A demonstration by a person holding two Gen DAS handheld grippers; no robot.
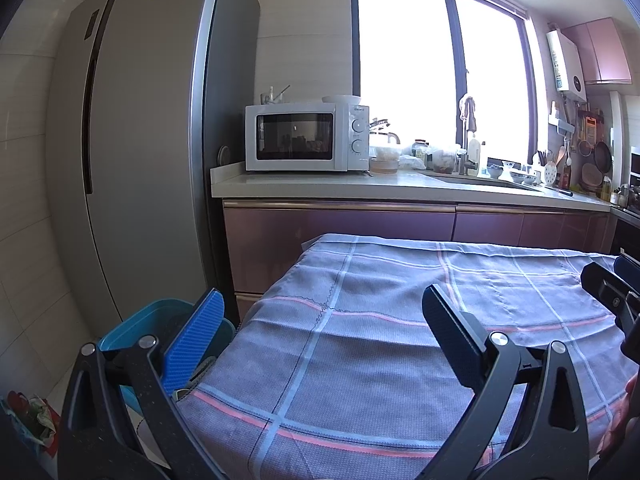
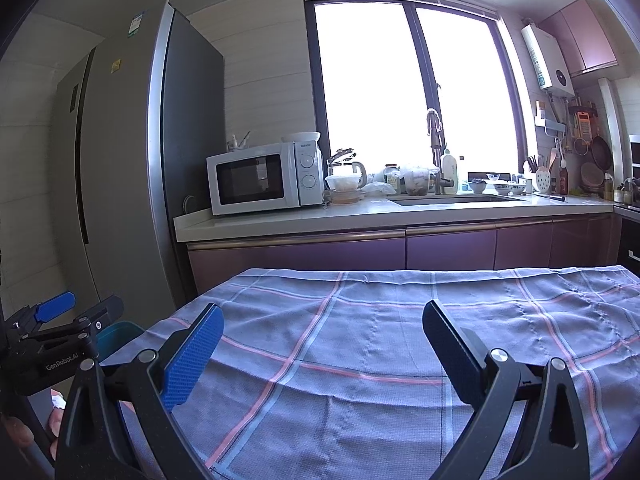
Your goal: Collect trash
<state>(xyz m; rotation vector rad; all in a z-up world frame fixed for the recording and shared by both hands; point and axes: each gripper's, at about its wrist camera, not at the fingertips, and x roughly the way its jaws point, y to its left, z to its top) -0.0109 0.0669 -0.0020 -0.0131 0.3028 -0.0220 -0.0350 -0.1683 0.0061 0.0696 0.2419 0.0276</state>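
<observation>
Hovering side by side above a cloth-covered table [image 2: 360, 360], both grippers are spread wide and hold nothing. The left gripper [image 1: 320, 328] sits over the table's left edge; the right gripper [image 2: 322, 344] sits nearer the middle. Each likely waits open, ready for a first pick. No trash shows on the checked cloth [image 1: 400, 340]; its visible surface is bare. Just past the left edge, low beside the table, stands a teal bin [image 1: 136, 320], probably where trash goes. Crumpled wrappers [image 1: 34, 416] lie on the floor at far left, perhaps the trash itself. A narrow gap separates the table's far edge from purple cabinets [image 2: 440, 248]. Beyond, a counter [image 2: 280, 216] holds a microwave [image 2: 260, 176], with a fridge [image 1: 140, 140] at left.
</observation>
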